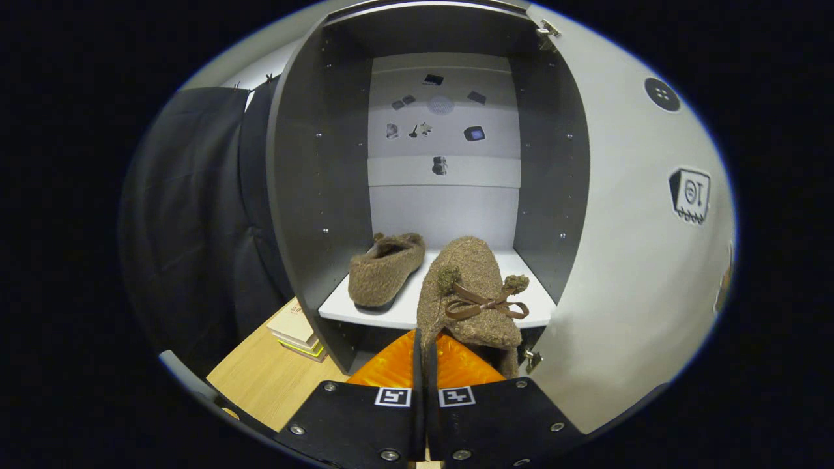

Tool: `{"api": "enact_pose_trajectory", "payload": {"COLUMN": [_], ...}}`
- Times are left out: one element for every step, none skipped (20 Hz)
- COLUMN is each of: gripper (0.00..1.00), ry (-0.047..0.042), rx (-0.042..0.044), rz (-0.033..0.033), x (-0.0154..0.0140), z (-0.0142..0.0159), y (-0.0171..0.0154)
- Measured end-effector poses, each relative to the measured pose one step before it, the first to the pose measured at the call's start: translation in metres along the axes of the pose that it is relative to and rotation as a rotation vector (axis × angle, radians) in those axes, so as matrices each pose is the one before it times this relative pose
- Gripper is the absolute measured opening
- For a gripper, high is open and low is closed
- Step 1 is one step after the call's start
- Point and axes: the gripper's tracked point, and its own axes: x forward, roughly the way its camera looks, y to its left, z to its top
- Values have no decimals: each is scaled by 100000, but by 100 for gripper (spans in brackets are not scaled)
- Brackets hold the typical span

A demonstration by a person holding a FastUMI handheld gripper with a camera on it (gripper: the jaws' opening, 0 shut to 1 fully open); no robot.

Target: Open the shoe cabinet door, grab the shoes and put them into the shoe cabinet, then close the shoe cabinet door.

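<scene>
Fingers of the gripper [424,365] are seen pressed close together at the near end of the view, and the thin edge of a brown fuzzy slipper [470,296] is pinched between them. Both fingers are closed on that edge, so the slipper is carried by its rim, probably because the soft wall of the shoe is the easiest part to clamp. Its toe is pointed away toward the cabinet, and the ribbon bow [481,304] with its two pompoms is turned up toward the camera.

Just beyond the fingers, the held slipper is poised over the front lip of the white shelf [339,303]; whether it touches the shelf cannot be told. On that shelf, to the left and a little deeper in, the other slipper [384,270] is already laid on its sole with its opening facing the back, so room is left on the right for its partner.

The shelf is enclosed by the grey cabinet [306,195], and the white door [638,273] is swung fully open on the right, which keeps the opening free for the hand. The door is judged to be the last thing left to deal with.

Below and left of the cabinet, a light wooden floor [260,384] is seen, with a small stack of books [296,329] lying against the cabinet's foot. Dark cloth [189,215] is hung beyond that on the left.
</scene>
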Motion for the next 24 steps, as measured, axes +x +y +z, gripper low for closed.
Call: {"api": "enact_pose_trajectory", "payload": {"gripper": [1,1,1,1,1,1,1,1,1,1,1,1,1,1,1,1,1,1,1,1,1,1,1,1], "ry": [-229,-248,-359,451,-175,54,239,-151,541,874,680,1194,1013,1153,703,1769,1133,946,1057,476,1323,769,987,1564], "rx": [-562,-541,-308,-254,-462,-388,-322,-545,-322,-82,115,-400,-8,-136,-109,-111,68,-449,-727,-28,254,379,273,421], "rz": [-212,87,-37,272,51,-41,-146,-119,-340,-262,-386,-483,-750,-463,-445,-32,119,-397,-352,-235,271,403,53,262], "x": [511,520,430,341,389,356,474,897,1013,1364,908,852,807,783,818,793,732,852,731,682,649,599,497,508], "z": [483,485,304,321,291,252,354,515,368,297,230,95,35,-39,106,-169,1,92,25,70,-107,-96,-227,-379], "y": [-168,-160,-127,75,-24,-320,-180,-225,-274,-183,-371,-462,-426,-372,-377,-260,-55,-231,-139,-95,7,69,-50,39]}}
